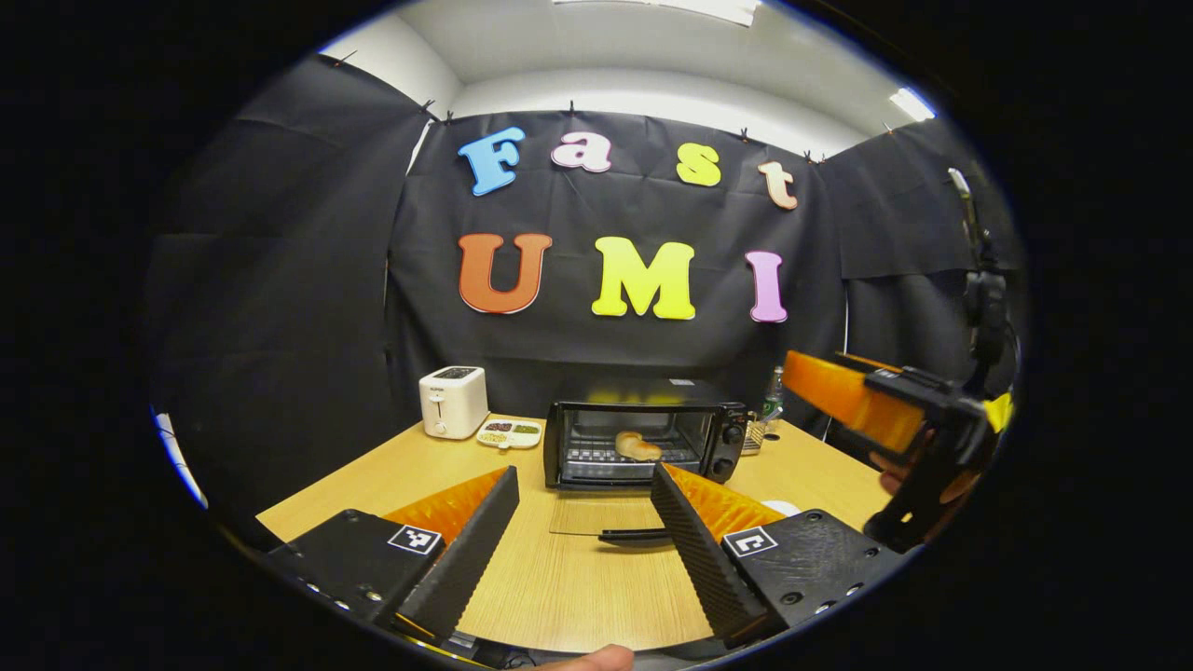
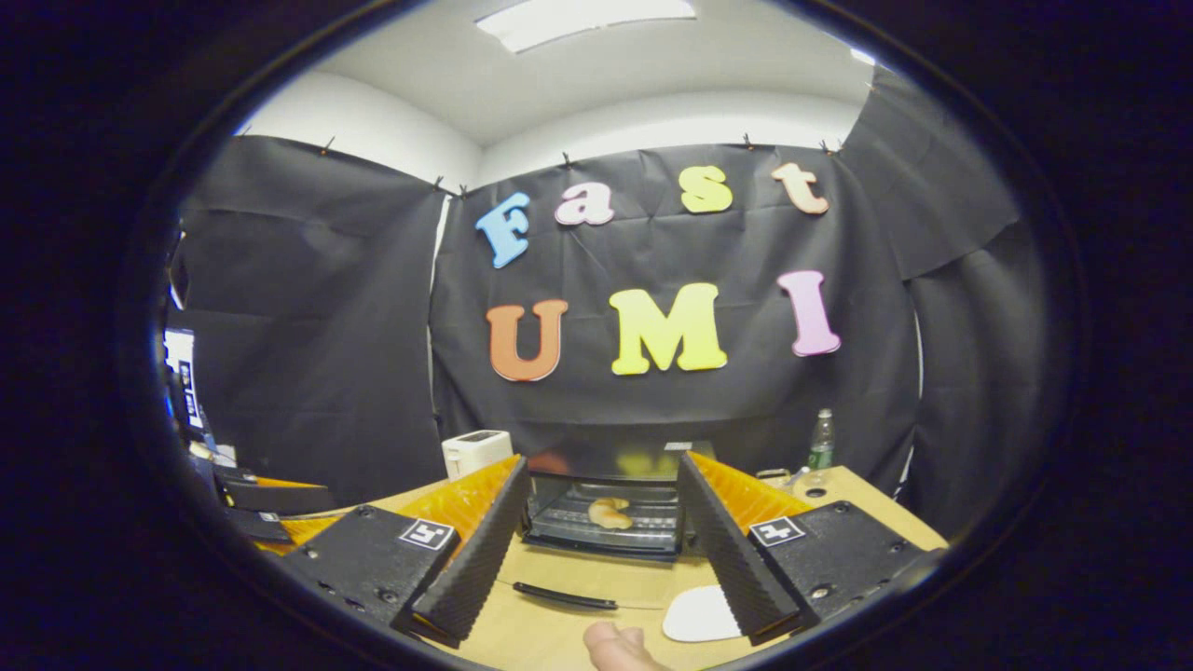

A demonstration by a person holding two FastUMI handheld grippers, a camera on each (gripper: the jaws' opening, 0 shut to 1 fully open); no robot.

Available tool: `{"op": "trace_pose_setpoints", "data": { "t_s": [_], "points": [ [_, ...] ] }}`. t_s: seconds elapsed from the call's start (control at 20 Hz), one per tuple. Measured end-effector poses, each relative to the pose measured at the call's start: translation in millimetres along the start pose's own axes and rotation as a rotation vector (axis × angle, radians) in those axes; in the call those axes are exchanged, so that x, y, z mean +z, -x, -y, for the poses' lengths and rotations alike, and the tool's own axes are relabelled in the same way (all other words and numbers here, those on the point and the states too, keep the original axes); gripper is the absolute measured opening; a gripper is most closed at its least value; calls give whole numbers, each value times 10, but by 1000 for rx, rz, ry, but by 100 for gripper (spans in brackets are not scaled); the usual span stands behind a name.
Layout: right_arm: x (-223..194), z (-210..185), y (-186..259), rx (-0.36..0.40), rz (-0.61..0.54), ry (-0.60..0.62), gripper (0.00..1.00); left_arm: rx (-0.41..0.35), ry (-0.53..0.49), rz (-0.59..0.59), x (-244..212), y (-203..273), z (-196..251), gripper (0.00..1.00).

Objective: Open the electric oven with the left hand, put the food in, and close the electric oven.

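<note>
The black electric oven (image 1: 643,396) stands at the back of the wooden table (image 1: 559,587). Its glass door (image 1: 596,515) lies folded down flat, the black handle (image 1: 634,536) toward me. A golden pastry (image 1: 637,446) rests on the rack inside. My left gripper (image 1: 584,475) is open just in front of the lowered door, with nothing between its fingers. My right gripper (image 1: 843,391) hangs in a hand at the right, above the table. In the right gripper view that gripper (image 2: 602,463) is open and empty, facing the oven (image 2: 606,536), the pastry (image 2: 610,512) and the door handle (image 2: 564,596).
A white toaster (image 1: 453,401) and a small divided dish (image 1: 509,433) sit left of the oven. A green bottle (image 1: 773,396) stands behind its right side. A white plate (image 2: 699,615) lies on the table near my right finger. The left gripper (image 2: 270,508) is at the far left.
</note>
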State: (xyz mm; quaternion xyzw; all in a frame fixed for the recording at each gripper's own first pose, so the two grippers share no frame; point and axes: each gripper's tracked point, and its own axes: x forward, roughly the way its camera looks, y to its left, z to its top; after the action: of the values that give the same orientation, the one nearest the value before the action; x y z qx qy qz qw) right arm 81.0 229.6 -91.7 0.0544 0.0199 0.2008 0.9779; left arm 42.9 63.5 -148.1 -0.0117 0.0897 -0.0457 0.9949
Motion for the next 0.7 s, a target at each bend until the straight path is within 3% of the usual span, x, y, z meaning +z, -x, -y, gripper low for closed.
{"op": "trace_pose_setpoints", "data": {
  "t_s": [0.7],
  "points": [
    [311,476,819,-25,105,29,98,-56,7,-265,-1241,-999,589,95]
  ]
}}
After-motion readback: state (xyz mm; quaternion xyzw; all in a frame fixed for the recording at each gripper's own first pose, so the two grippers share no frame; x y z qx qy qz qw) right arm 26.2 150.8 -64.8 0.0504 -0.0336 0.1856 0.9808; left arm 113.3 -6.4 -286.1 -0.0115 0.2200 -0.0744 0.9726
